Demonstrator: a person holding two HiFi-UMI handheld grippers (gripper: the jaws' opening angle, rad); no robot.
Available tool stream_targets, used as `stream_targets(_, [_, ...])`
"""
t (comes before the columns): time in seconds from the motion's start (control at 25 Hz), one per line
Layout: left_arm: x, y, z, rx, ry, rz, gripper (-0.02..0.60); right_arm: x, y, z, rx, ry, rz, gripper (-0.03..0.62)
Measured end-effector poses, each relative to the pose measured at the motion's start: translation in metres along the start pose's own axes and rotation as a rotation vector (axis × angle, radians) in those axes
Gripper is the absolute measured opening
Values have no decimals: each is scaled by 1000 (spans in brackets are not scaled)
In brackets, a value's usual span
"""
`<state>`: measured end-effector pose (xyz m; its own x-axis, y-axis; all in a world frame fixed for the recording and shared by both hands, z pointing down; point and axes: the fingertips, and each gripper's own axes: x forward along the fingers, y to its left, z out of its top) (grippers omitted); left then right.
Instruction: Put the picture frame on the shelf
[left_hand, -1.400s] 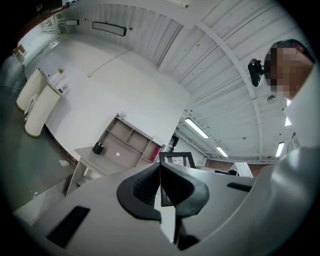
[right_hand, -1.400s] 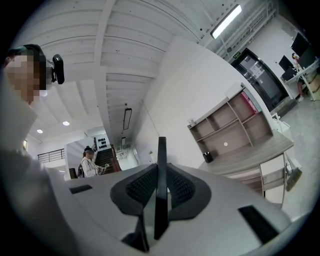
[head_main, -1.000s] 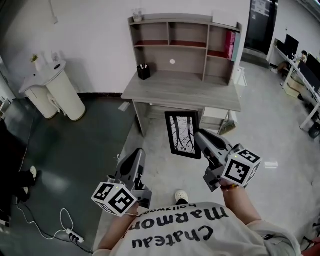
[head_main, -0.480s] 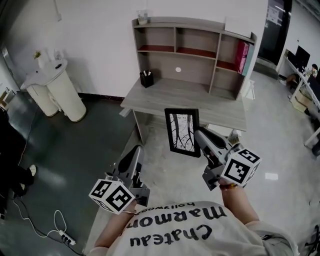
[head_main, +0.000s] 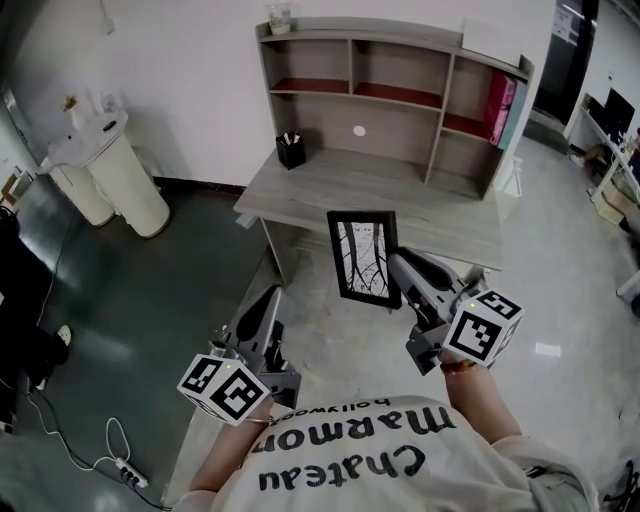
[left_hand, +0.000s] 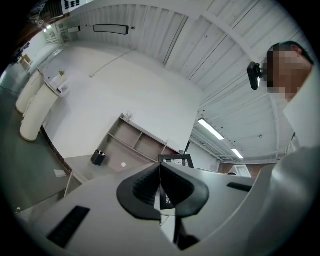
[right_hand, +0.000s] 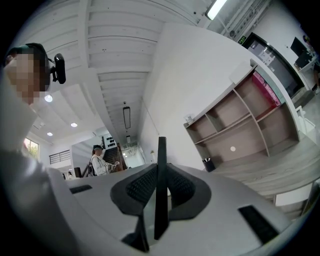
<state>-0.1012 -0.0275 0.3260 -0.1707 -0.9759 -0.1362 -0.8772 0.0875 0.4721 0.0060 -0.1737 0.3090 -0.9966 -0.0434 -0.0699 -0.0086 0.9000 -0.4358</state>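
The black picture frame (head_main: 363, 256), with a tree print, hangs upright in the air in front of the desk. My right gripper (head_main: 399, 268) is shut on its right edge. In the right gripper view the frame (right_hand: 161, 165) shows edge-on, clamped between the jaws of my right gripper (right_hand: 161, 192). My left gripper (head_main: 270, 308) is lower left of the frame, shut and holding nothing. In the left gripper view my left gripper (left_hand: 160, 175) has its pads touching, with the frame (left_hand: 176, 161) beyond them. The wooden shelf unit (head_main: 390, 95) stands on the desk (head_main: 340, 190) ahead.
A black pen holder (head_main: 291, 150) stands on the desk's left. Pink books (head_main: 503, 105) fill the shelf's right compartment and a cup (head_main: 279, 18) sits on top. White bins (head_main: 120, 180) stand at the left wall. A cable and power strip (head_main: 130, 470) lie on the floor.
The desk and shelf have drawn nearer in the head view. The frame has risen a little toward the desk edge, still in my right gripper. The left gripper has barely moved.
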Motion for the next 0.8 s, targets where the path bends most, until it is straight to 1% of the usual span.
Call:
stream_targets(0.16, [18,5,-2,-7,12,-1,17,12,-15,3,5,16,-4,67])
stream_targets(0.28, [22,10,-7,-17,24,5,17,15,-22,0,11,22,-9,67])
stream_targets(0.36, [23,13,-8,-27,22,14,17,17,-26,-4,14,38,-14,67])
stream_targets(0.52, [28,16,-2,-24,13,20,17,27,-34,-7,16,67,-21,67])
stream_targets(0.8, [52,33,1,-17,9,-11,17,44,-55,-7,19,50,-39,67])
